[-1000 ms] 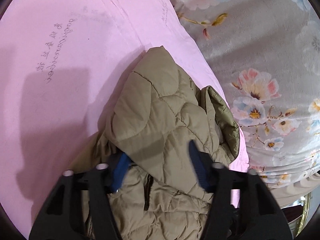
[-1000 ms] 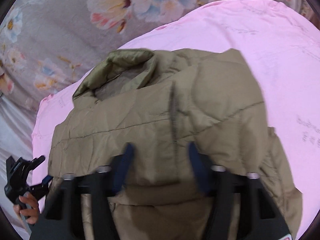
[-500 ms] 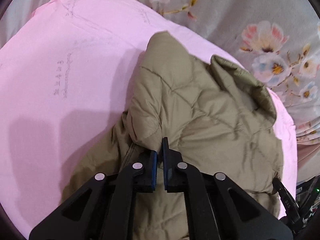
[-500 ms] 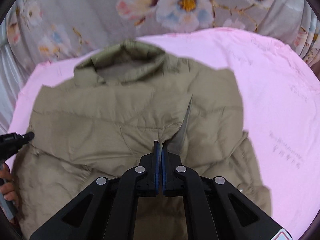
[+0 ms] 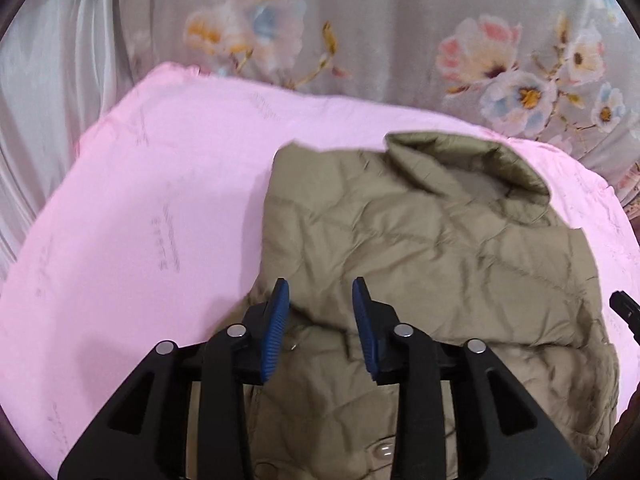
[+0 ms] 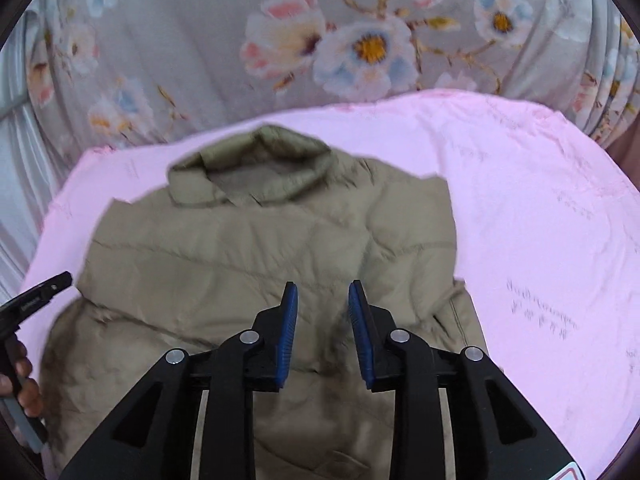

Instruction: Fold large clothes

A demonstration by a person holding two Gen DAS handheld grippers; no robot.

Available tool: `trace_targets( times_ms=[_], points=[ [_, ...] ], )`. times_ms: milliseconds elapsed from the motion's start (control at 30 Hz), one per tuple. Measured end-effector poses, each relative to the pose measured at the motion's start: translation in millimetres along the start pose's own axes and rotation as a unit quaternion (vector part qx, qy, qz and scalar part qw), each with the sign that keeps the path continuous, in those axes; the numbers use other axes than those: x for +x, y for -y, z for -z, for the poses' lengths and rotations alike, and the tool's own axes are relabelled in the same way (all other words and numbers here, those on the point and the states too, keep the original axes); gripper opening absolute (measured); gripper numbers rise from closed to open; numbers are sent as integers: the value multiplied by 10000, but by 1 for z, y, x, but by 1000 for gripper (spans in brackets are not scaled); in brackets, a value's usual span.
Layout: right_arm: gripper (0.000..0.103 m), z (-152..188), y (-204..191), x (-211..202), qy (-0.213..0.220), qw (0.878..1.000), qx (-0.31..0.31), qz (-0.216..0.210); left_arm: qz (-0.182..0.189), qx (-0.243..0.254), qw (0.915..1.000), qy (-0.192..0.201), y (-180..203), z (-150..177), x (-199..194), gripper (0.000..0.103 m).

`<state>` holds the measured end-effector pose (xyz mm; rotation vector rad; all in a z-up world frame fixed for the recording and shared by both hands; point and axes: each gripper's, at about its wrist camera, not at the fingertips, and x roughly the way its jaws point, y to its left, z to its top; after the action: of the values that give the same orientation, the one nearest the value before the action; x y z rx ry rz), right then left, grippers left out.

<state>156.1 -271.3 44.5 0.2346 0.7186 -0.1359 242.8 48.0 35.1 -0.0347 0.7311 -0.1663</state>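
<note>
Our left tongs [image 5: 319,300] and right tongs [image 6: 322,300], jaws just parted and empty, hover above the jacket [image 6: 260,248], collar [image 6: 256,168] toward 12 o'clock.

One olive quilted jacket [image 5: 440,248] lies in the middle of the frame, with one collar [image 6: 256,168] at its top. One pink sheet [image 5: 140,220] spreads under it. One grey flowered cover [image 6: 180,52] fills the upper part. Two claws appear: the left claw [image 5: 320,328] and the right claw [image 6: 323,330], each with two blue pads.
</note>
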Motion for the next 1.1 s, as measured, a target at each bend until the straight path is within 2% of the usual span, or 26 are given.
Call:
trace_targets(
  times_ms=[133,233,333,400,500,1100],
  points=[
    [27,-10,-39,12,-64,9991,-291,-299,339,120,9994,-17,40,-23,5,32],
    [27,-2,-62,40,-311,9977,-547,-243,213,356,9988,-246,68,-21,30,32],
    [27,15,-69,68,-597,9960,-667,-59,58,546,9972,-516,84,-4,59,32],
    [27,28,-68,79,-593,9958,-689,-65,-63,686,9970,-366,88,11,68,33],
    [27,32,-69,81,-548,9958,-726,-34,-268,898,9955,-173,95,21,69,33],
    [27,41,-63,76,-437,9974,-577,-69,-230,671,9974,-132,88,34,60,35]
  ],
)
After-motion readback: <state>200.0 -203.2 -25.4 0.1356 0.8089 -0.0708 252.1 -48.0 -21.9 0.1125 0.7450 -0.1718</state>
